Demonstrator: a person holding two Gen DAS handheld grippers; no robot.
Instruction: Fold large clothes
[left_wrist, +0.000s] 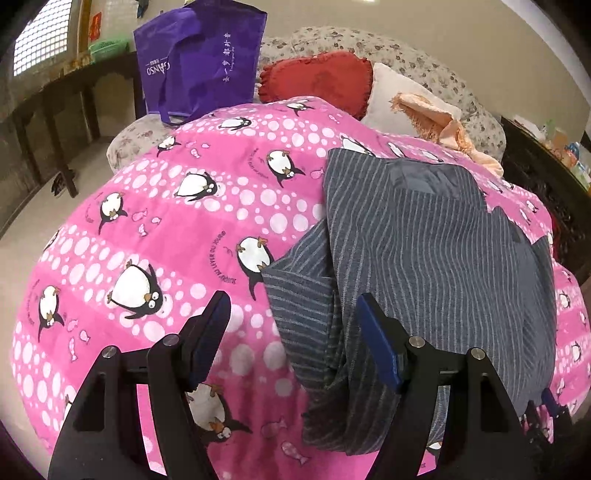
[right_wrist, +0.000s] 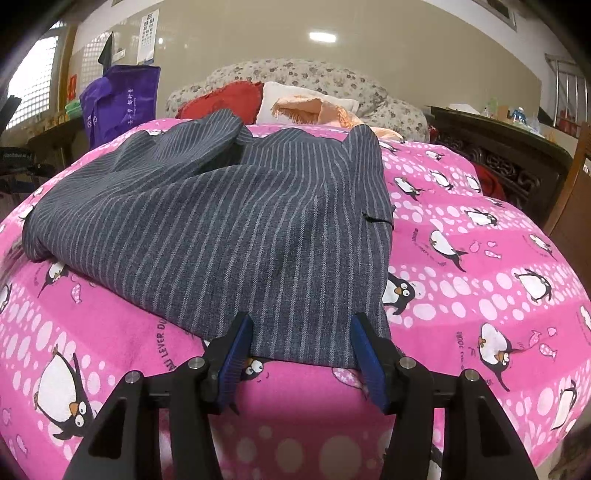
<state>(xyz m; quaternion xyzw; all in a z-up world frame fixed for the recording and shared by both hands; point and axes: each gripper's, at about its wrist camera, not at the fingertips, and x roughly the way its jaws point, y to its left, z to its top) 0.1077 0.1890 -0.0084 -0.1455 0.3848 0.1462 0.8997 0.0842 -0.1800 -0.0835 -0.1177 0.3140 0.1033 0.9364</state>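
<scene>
A large grey pinstriped garment (left_wrist: 424, 240) lies spread on a pink penguin-print bedspread (left_wrist: 147, 221). In the left wrist view one folded-over part (left_wrist: 303, 321) lies along its left side. My left gripper (left_wrist: 291, 306) is open above that folded edge, holding nothing. In the right wrist view the garment (right_wrist: 221, 221) fills the middle of the bed (right_wrist: 480, 295). My right gripper (right_wrist: 301, 325) is open, its blue-padded fingers (right_wrist: 236, 354) either side of the garment's near hem, not closed on it.
A purple tote bag (left_wrist: 195, 59) stands at the bed's far left. A red cushion (left_wrist: 317, 77), a white pillow (left_wrist: 399, 96) and a peach towel (left_wrist: 436, 118) lie at the head. Dark wooden furniture (right_wrist: 498, 147) runs along the right, a dark table (left_wrist: 55, 110) on the left.
</scene>
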